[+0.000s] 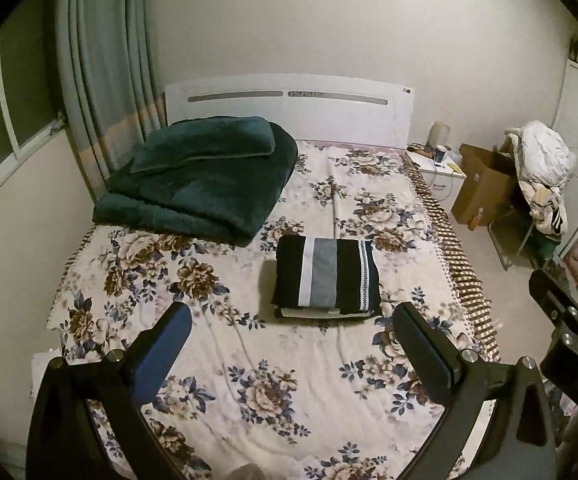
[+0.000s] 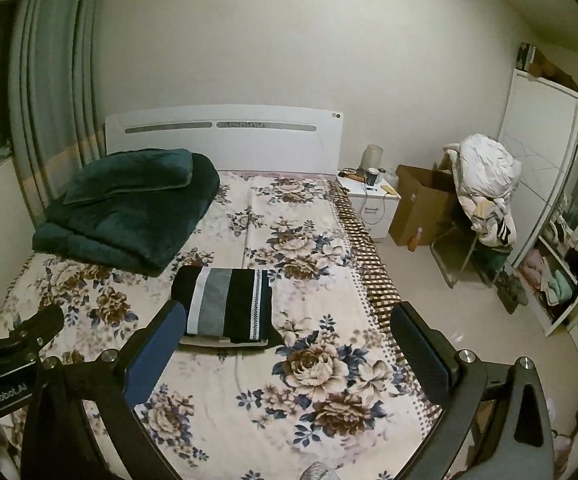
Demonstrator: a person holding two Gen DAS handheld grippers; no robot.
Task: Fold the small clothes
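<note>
My left tool (image 1: 291, 326) and my right tool (image 2: 287, 326) sit nearest the lenses, each with its fingers spread wide and nothing held between them, both raised above the near end of the bed (image 1: 249, 380). The floral sheet runs under both tools to the white headboard (image 1: 289, 108), and on its far left corner lies a big folded dark green blanket (image 1: 197, 184) with a matching pillow on top. Near the middle of the bed, well apart from either tool, rests the striped garment (image 1: 326, 276): black with white and grey bands and a zigzag trim line, already a squared packet lying on what looks like other folded pieces beneath it. Smaller things stand past the bed's right edge: a cardboard box (image 2: 421, 204), a chair heaped with clothes (image 2: 485, 192), a white nightstand (image 2: 373, 204).

I judge this fold finished, or nearly so. To close it well I would press the top layer flat, check that the edges line up with the pieces below, and avoid dragging the sheet when I next reach in.
</note>
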